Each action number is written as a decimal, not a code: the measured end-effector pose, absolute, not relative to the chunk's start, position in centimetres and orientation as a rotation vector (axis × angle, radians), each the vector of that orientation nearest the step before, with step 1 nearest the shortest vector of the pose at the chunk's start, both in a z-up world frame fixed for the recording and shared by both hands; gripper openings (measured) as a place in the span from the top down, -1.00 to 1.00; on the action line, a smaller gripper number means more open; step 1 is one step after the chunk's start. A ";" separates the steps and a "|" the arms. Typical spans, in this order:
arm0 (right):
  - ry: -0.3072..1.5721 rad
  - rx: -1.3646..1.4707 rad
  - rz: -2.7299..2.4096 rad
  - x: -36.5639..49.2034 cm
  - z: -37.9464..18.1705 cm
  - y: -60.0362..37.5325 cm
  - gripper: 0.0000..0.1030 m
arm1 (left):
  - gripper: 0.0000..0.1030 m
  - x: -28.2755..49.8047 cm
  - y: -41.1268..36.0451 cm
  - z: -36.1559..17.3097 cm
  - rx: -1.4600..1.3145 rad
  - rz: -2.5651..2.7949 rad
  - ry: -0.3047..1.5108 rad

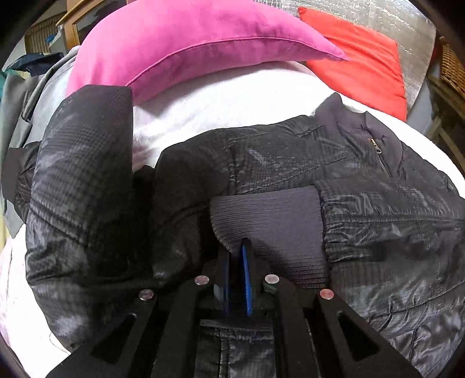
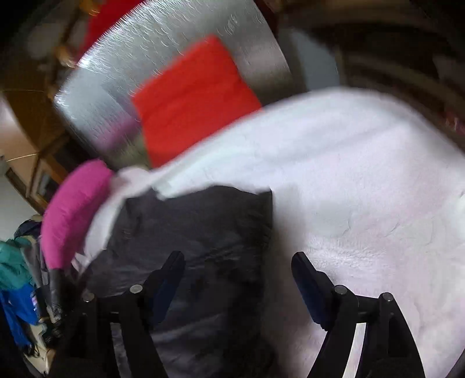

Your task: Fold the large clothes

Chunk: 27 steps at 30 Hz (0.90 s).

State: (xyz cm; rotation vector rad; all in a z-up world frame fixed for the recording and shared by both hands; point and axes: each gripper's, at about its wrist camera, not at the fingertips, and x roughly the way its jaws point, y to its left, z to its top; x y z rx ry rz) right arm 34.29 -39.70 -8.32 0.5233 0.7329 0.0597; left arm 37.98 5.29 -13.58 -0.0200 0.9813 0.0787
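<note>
A black quilted jacket (image 1: pixel 290 162) lies spread on a white fleece bed cover (image 1: pixel 221 101). Its ribbed cuff (image 1: pixel 270 215) rests on the jacket body, and another sleeve (image 1: pixel 84 162) is folded up at the left. My left gripper (image 1: pixel 237 256) is shut on the edge of the ribbed cuff. In the blurred right wrist view the jacket (image 2: pixel 203 232) lies at lower left. My right gripper (image 2: pixel 238 261) is open and empty, hovering over the jacket's right edge and the white cover (image 2: pixel 363 174).
A pink pillow (image 1: pixel 186 43) and a red cushion (image 1: pixel 360 61) lie at the head of the bed against a silver foil panel (image 1: pixel 377 17). Other clothes (image 2: pixel 17 276) are piled at the left. Wooden furniture (image 1: pixel 447 87) stands at the right.
</note>
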 end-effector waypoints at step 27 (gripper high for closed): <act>0.768 0.686 0.340 24.7 -9.2 -29.9 -0.76 | -0.28 28.6 13.7 -7.3 -0.411 -0.076 0.891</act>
